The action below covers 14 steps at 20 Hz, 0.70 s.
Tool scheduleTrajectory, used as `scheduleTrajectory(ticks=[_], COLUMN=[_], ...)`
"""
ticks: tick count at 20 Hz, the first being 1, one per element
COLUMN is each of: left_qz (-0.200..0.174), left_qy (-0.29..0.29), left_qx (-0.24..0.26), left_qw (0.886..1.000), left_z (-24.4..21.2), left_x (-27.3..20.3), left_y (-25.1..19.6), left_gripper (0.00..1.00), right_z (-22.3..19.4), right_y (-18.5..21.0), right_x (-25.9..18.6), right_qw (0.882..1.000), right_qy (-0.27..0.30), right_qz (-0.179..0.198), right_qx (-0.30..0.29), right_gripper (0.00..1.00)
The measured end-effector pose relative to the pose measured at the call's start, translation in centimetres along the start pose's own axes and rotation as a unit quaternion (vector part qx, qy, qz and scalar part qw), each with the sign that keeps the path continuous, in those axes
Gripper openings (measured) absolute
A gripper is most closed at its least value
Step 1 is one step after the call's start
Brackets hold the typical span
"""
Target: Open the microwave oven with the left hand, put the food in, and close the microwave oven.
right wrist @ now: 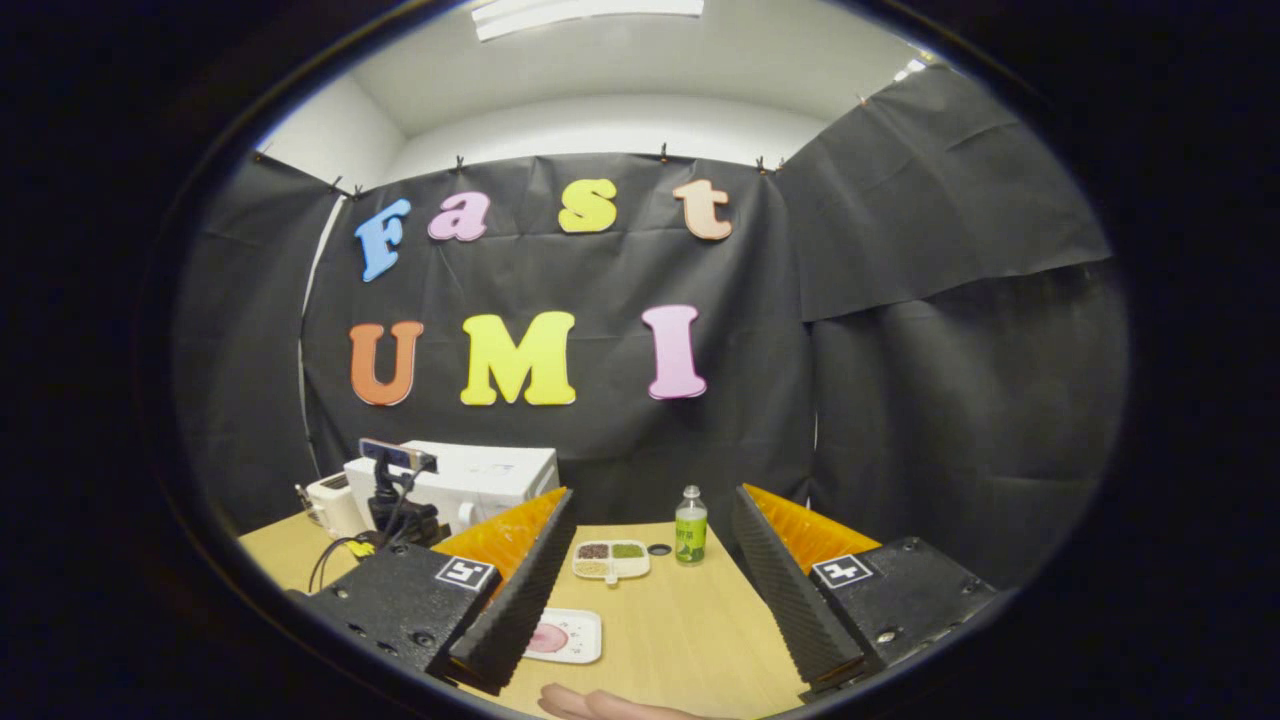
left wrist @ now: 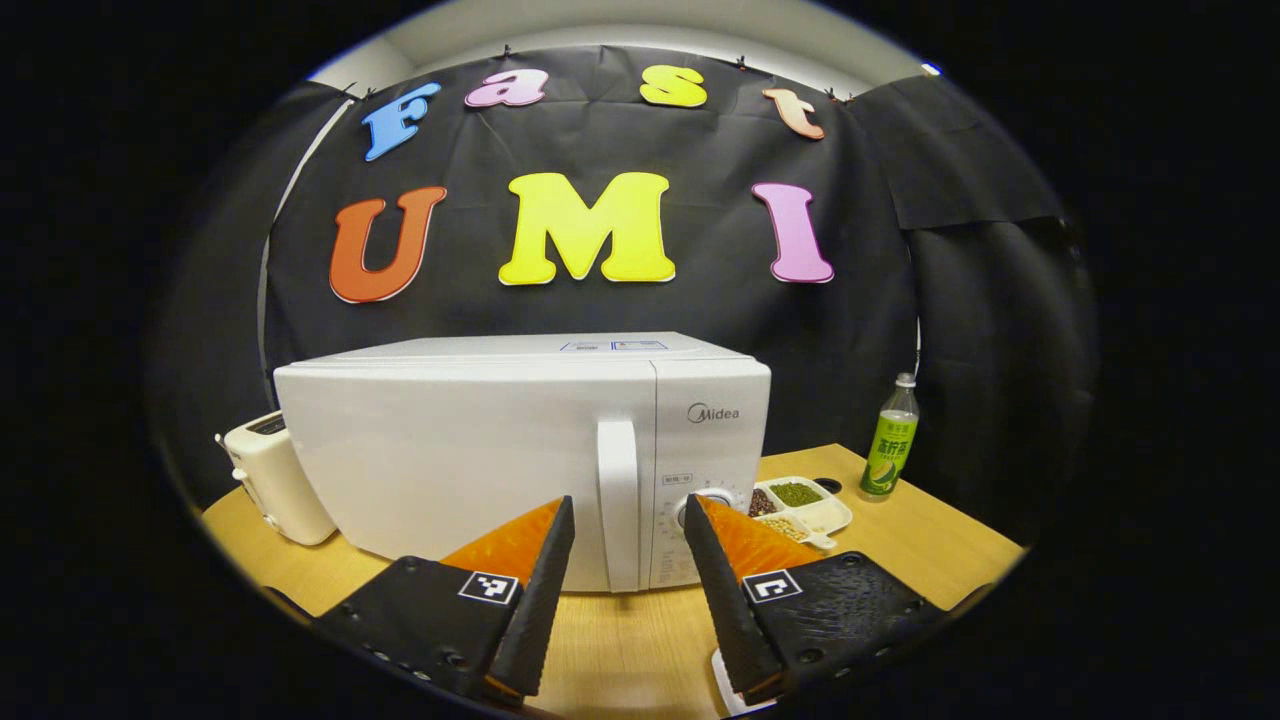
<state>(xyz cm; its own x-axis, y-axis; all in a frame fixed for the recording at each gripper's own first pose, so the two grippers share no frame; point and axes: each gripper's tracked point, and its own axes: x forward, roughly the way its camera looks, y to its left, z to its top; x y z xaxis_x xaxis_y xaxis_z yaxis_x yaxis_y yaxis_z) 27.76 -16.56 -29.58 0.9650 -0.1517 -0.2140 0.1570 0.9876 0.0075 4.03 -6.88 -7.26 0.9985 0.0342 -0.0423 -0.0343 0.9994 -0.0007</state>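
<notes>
The white microwave stands on the wooden table with its door closed and a vertical handle right of the door. My left gripper is open a short way in front of that handle, with nothing between its fingers. In the right gripper view the microwave is far off at the left, with the left gripper in front of it. A white square plate with pink food lies on the table just past my right gripper, which is open and holds nothing.
A cream toaster stands left of the microwave. To its right are a divided dish of grains and a green bottle. A white plate edge shows under the left gripper. Part of a hand rests at the table's near edge.
</notes>
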Motion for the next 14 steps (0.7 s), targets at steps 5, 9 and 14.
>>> scheduleTrajectory(ticks=[5, 9, 14], left_qz=[0.031, 0.043, 0.02], left_qy=[0.013, 0.011, -0.003], left_qx=[0.013, -0.001, -0.032], left_qw=[0.999, 0.999, 0.999], left_z=[-2.4, -2.4, -2.3], left_x=[3.0, 3.2, 3.4], left_y=[0.8, 1.3, 1.1], left_gripper=[0.64, 0.42, 0.41], right_z=[-1.0, -2.5, -4.2], right_y=[-0.5, 0.0, -1.3], right_x=[0.5, 1.1, 2.0], right_qw=[1.0, 0.999, 0.999], right_qy=[-0.011, 0.004, 0.023], right_qz=[0.008, 0.033, 0.023], right_qx=[-0.028, -0.012, -0.006], right_gripper=[0.91, 0.92, 0.92])
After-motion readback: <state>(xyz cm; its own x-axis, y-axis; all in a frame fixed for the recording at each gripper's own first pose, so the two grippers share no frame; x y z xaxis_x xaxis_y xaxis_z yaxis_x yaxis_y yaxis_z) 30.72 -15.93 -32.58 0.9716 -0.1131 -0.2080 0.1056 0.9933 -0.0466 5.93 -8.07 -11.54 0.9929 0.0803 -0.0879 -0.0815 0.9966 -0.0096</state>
